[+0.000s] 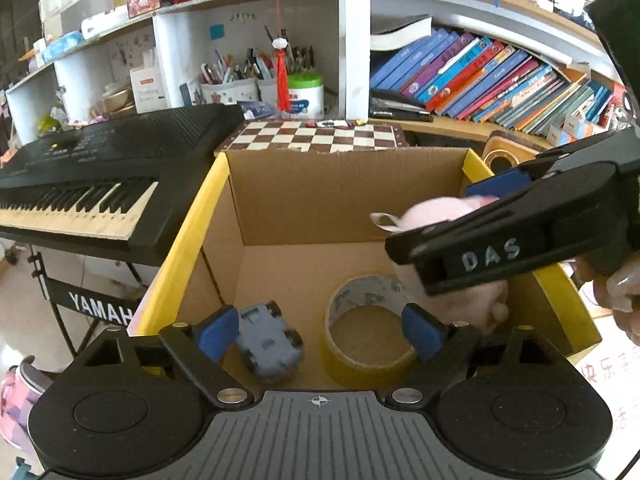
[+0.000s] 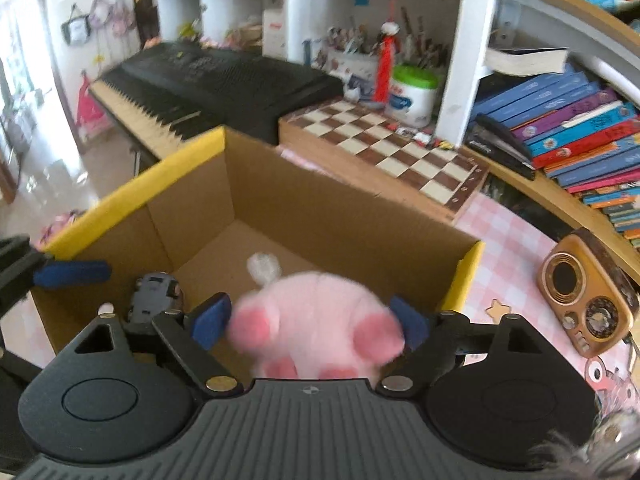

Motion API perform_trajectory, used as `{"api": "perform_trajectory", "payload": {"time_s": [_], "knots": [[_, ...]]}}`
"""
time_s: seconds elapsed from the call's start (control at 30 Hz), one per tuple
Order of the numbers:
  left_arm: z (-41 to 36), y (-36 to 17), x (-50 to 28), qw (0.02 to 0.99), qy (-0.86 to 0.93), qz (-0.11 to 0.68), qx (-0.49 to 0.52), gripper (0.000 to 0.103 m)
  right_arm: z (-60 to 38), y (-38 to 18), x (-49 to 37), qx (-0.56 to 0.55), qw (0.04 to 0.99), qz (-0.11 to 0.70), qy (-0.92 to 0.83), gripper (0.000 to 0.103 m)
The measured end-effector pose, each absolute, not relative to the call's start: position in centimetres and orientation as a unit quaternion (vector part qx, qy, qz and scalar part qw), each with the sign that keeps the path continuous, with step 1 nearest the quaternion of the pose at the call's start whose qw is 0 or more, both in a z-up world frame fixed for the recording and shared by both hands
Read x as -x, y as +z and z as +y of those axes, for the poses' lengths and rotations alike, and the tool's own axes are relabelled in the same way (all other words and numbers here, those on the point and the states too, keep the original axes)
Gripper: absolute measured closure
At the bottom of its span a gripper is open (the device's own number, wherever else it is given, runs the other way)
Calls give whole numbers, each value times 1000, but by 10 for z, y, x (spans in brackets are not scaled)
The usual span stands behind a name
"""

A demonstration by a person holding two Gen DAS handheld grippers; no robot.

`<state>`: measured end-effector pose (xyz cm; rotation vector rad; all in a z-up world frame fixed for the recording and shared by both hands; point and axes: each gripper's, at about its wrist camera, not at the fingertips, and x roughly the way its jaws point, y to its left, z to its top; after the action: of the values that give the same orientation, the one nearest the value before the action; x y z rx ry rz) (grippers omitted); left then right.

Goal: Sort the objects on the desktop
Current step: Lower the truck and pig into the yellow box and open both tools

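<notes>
Over the open cardboard box (image 2: pixel 304 208), the right gripper (image 2: pixel 310 322) tilts downward, its pads pressed against a pink plush toy (image 2: pixel 316 320). The left gripper (image 1: pixel 318 334) hovers spread and empty above a grey toy car (image 1: pixel 267 340) and a tape roll (image 1: pixel 370 328) on the box floor.

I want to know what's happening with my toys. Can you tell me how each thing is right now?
Cardboard box: open on top.
Toy car: in the box, blurred.
Tape roll: lying flat in the box.
Pink plush toy: between the right gripper fingers, over the box.
Left gripper: open, holding nothing.
Chessboard: closed, behind the box.
</notes>
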<state>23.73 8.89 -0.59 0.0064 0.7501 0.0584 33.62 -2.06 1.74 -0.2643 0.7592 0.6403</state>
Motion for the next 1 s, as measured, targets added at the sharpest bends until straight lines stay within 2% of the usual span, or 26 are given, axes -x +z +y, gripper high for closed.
{"api": "perform_trajectory", "payload": {"time_s": [0.63,1.0], "knots": [[96,23,-184,957,33,285,35,10,-69,55,-257,85,927,294,216,14],[101,34,-134,964,24,260,49,7,-102,57,-197,43,946,287,145,14]]}}
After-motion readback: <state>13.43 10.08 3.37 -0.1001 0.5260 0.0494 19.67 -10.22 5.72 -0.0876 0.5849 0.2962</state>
